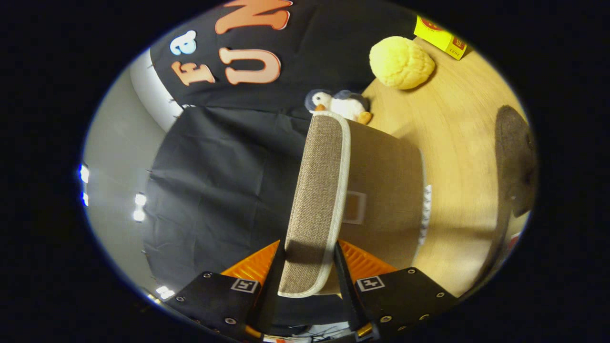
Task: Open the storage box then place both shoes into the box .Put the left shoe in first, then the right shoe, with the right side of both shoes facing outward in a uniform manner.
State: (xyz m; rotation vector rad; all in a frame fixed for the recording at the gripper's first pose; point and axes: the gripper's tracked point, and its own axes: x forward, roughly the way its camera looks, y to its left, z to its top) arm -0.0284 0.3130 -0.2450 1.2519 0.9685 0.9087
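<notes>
Lid (317, 200) of beige woven fabric with pale piping, flat and rounded at its corners, stands raised on edge above the matching beige fabric storage box (386, 190), pinched between the gripper (309, 267) fingers. The fingers are drawn close on either side of the lid's near rim, one pressing each face, so the claw is narrowed to the thickness of the panel and holds nothing else.

The task appears to be in its opening step: the box is being opened, and neither shoe is seen inside, though the interior is hidden behind the lid and the box wall. A dark, rounded shape (514, 162) beyond the box on the light wooden tabletop (457, 143) may be one of the shoes, but the distorted edge makes that uncertain. Both placements, left shoe first and then right, seem still to come.

Past the far end of the lid lies a small grey-and-white plush penguin (340, 104); farther beyond it sit a round yellow plush bun (401, 63) and a yellow carton (441, 38).
</notes>
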